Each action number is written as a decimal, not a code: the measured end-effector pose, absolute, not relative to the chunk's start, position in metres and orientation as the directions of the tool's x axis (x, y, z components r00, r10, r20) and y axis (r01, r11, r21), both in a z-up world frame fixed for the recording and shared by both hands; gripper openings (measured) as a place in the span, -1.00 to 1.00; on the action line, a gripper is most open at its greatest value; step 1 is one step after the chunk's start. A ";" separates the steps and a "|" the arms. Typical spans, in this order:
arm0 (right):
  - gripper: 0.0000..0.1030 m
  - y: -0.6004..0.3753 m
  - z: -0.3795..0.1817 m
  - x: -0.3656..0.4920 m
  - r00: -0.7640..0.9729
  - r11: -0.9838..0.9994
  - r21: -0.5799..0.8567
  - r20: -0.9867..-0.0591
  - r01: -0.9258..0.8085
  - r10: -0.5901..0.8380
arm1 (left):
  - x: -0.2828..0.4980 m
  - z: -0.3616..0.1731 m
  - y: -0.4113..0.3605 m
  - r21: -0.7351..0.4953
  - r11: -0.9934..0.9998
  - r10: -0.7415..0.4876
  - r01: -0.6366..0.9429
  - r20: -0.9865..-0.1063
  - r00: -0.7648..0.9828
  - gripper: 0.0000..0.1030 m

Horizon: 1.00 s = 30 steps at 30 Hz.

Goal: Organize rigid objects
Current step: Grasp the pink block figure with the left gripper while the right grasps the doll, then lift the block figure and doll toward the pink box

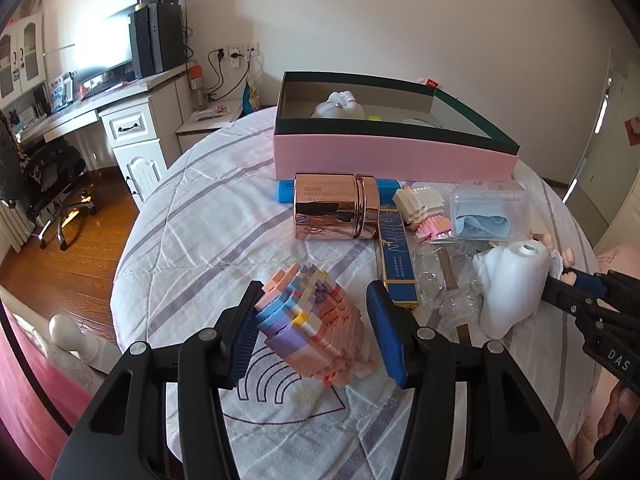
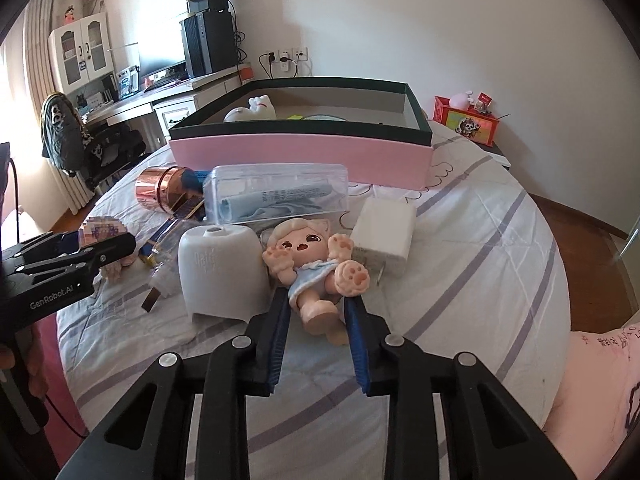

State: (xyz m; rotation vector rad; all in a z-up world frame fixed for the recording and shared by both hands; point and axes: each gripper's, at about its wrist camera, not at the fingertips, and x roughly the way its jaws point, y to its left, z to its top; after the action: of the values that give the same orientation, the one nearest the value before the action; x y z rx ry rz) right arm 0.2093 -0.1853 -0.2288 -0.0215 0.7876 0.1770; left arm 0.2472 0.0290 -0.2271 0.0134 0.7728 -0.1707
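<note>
Over on the left, the left hand-held gripper (image 1: 316, 328) is spread wide around a pastel brick-built figure (image 1: 316, 320) lying on the bed (image 1: 192, 216); the left blue pad touches it, the right pad stands just clear, so nothing is clamped.

Beyond it, a rose-gold canister (image 1: 336, 206) lies on its side in front of the pink box (image 1: 392, 152) (a white figurine (image 1: 338, 106) is sitting inside).

Moving right: a blue-and-gold flat case (image 1: 394, 256), a clear glass bottle (image 1: 444, 280), a small cream-and-pink brick model (image 1: 424, 210), and a transparent case holding blue cloth (image 1: 490, 208).

Next, the white plastic shell (image 2: 220, 268), upright, just beside the doll.

And the right hand-held gripper (image 2: 316, 340) has its jaws parted around the legs of the little doll (image 2: 316, 264), which lies on its back, paws up; the pads flank it without squeezing.

Beside the doll's right paw, a white charger (image 2: 384, 232) rests flat on the bed.
</note>
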 end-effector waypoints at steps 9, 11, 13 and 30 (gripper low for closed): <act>-0.08 -0.184 -0.229 0.218 0.695 0.986 0.044 -0.705 -0.160 0.144 | 0.246 -0.235 0.036 -0.071 0.986 -0.155 0.149 -0.705 0.692 0.08; 0.02 -0.184 -0.231 0.226 0.695 0.986 0.033 -0.705 -0.164 0.139 | 0.246 -0.235 0.038 -0.064 0.988 -0.147 0.143 -0.703 0.696 0.14; 0.01 -0.186 -0.231 0.230 0.692 0.984 0.050 -0.705 -0.172 0.157 | 0.245 -0.237 0.040 -0.063 0.988 -0.145 0.142 -0.704 0.695 0.25; -0.33 -0.187 -0.209 0.216 0.751 0.979 0.066 -0.631 -0.195 0.192 | 0.233 -0.209 0.033 -0.085 0.981 -0.190 0.176 -0.615 0.765 -0.01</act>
State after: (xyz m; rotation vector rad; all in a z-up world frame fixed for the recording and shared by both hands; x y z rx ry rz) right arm 0.2165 -0.1870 -0.2095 -0.0036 0.6892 0.2112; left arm 0.2329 0.0334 -0.2088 -0.0231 0.6705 -0.1989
